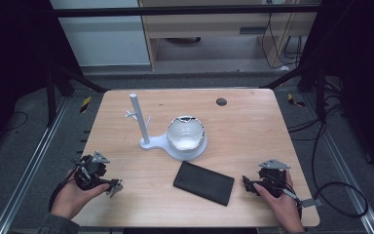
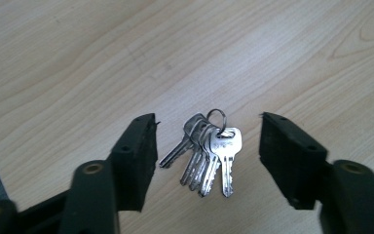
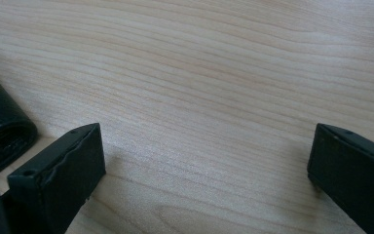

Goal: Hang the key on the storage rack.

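Note:
A bunch of silver keys on a ring lies flat on the wooden table, near its front left. My left gripper is over it with one black jaw on each side; neither pad touches the keys. In the high view the left gripper is held in a hand at the table's front left corner. My right gripper rests at the front right, its jaws wide apart over bare wood.
A black leather case lies between the two grippers; its edge is just left of my right jaws. A white stand with an upright post and a shiny bowl sits mid-table. A dark round spot marks the far side.

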Action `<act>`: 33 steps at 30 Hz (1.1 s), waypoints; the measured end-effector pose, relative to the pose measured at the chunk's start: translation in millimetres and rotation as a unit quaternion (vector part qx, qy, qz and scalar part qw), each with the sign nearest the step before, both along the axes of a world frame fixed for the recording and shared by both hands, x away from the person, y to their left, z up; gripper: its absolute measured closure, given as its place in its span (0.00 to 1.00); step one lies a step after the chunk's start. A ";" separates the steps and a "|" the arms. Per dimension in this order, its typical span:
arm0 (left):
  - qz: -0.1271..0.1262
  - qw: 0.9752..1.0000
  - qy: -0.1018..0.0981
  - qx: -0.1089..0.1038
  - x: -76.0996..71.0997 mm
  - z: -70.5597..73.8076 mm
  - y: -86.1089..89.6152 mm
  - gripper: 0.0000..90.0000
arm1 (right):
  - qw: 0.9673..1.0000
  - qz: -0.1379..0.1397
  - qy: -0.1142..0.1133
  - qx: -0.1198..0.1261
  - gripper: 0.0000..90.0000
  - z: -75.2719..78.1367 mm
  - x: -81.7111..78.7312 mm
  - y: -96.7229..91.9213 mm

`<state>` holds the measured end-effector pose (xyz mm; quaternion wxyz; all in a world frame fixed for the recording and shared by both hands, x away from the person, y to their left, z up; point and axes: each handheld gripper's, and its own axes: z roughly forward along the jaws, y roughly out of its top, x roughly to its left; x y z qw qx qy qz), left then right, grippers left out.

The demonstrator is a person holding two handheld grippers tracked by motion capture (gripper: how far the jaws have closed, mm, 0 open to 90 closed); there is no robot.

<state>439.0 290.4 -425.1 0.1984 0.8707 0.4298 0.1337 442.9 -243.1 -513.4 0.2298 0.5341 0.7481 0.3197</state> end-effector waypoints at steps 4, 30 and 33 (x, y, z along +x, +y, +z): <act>-0.008 0.999 0.024 0.019 2.1 -8.6 -4.7 0.54 | 1.000 0.000 0.000 0.000 0.01 0.0 0.0 0.0; -0.011 0.997 0.071 0.029 9.0 -39.7 -8.6 0.58 | 1.000 0.001 0.000 0.000 0.01 0.0 0.0 -0.1; -0.011 0.997 0.072 0.031 9.3 -41.2 -8.7 0.60 | 1.000 0.001 0.000 0.000 0.01 0.0 0.0 -0.1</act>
